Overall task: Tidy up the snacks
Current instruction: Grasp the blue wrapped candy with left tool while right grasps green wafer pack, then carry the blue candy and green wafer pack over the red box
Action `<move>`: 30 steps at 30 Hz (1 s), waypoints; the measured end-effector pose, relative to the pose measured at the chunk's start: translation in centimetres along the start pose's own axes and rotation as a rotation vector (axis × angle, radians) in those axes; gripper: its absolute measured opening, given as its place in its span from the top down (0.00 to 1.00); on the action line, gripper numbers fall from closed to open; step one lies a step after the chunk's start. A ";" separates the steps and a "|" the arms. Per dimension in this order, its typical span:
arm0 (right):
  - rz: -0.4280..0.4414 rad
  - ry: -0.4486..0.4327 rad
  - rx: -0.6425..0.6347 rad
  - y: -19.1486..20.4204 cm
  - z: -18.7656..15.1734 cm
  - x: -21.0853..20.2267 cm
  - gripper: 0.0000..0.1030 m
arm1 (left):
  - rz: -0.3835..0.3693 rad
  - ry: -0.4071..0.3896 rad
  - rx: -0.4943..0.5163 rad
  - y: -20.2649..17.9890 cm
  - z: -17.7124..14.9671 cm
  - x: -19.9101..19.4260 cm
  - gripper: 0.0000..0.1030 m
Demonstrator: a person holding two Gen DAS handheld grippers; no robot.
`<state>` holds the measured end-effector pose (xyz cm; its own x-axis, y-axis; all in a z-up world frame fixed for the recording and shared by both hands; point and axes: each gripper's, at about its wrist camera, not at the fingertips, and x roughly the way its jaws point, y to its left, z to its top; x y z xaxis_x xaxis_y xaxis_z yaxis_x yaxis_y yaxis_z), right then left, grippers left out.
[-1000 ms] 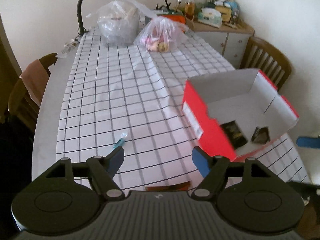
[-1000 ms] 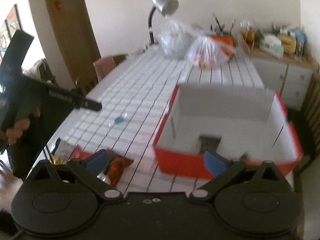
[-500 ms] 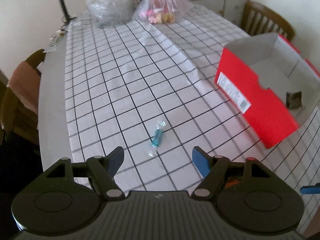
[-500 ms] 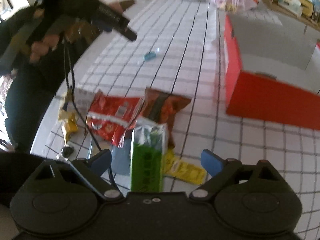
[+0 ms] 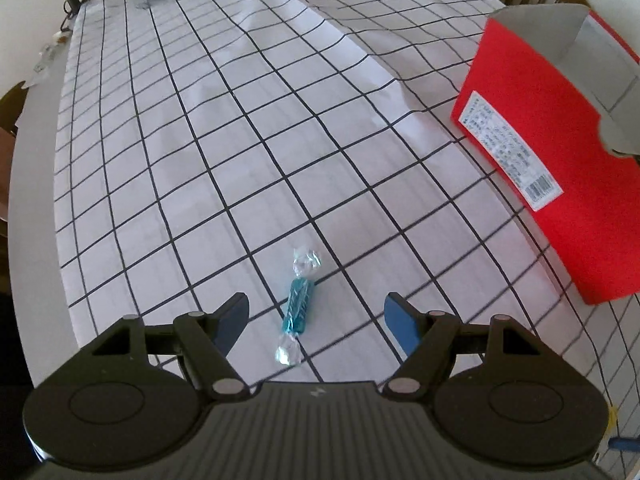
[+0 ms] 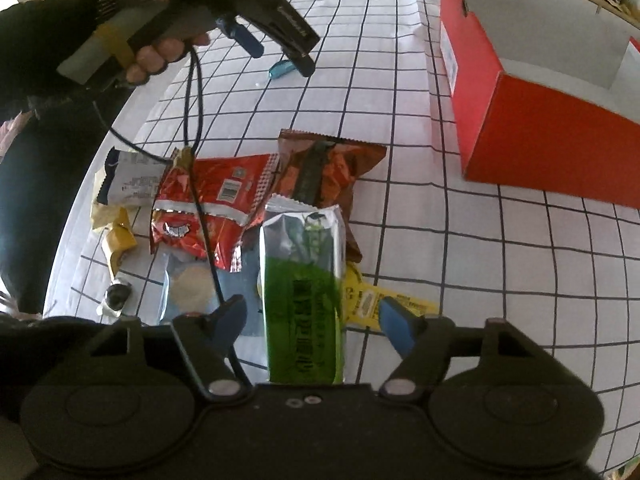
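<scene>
Snacks first: the teal candy point(image 5: 298, 307) lies loose on the checked cloth of the counter point(image 5: 200, 140), lengthwise btwn the fingers of the left gripper point(image 5: 316, 318), w/ its twisted ends pointing toward and away from the camera. Fingers are wide apart, nothing in them. Over on the right side, the green packet point(image 6: 306, 300) sits on top of a pile: red bag point(image 6: 208, 204), brown bag point(image 6: 324, 168), yellow sachet point(image 6: 376, 300) poking out underneath. The right gripper point(image 6: 312, 322) has its fingers spread either side of the green one, not touching it as far as I can tell.

IMO the step now is 2 pickups at once, then both go into the red box point(image 6: 532, 136), which stands open well apart from the pile.

Tips:
- Candy is tiny and slick, so aim the fingers at the fat teal middle, not the crinkly ends, or it'll prob squirt out.
- Get low enough to nearly brush the cloth before closing; the cloth has creases, don't pinch it.
- Green packet: close across its narrow width, slowly, bc foil slides. Lift straight up so the bags under it don't drag along.
- Watch the cable point(image 6: 200, 184) draped over the red bag.
</scene>
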<state>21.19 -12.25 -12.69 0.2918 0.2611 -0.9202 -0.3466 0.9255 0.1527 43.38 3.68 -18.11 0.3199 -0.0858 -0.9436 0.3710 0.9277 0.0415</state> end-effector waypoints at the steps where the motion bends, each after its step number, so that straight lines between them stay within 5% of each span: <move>1: 0.003 0.000 -0.001 0.1 0.0 0.1 0.36 | 0.000 0.005 -0.004 0.2 0.1 0.2 0.34; 18: -0.001 0.001 -0.006 0.7 0.4 0.8 0.56 | -0.035 0.010 -0.071 1.2 0.0 0.7 0.84; 30: -0.017 -0.048 0.019 0.2 0.2 -0.9 0.59 | -0.043 -0.051 -0.140 1.5 -0.6 -1.4 0.88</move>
<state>21.07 -12.26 -11.72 0.3397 0.2576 -0.9046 -0.3242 0.9349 0.1444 42.99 5.43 -16.97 0.3515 -0.1417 -0.9254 0.2613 0.9640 -0.0484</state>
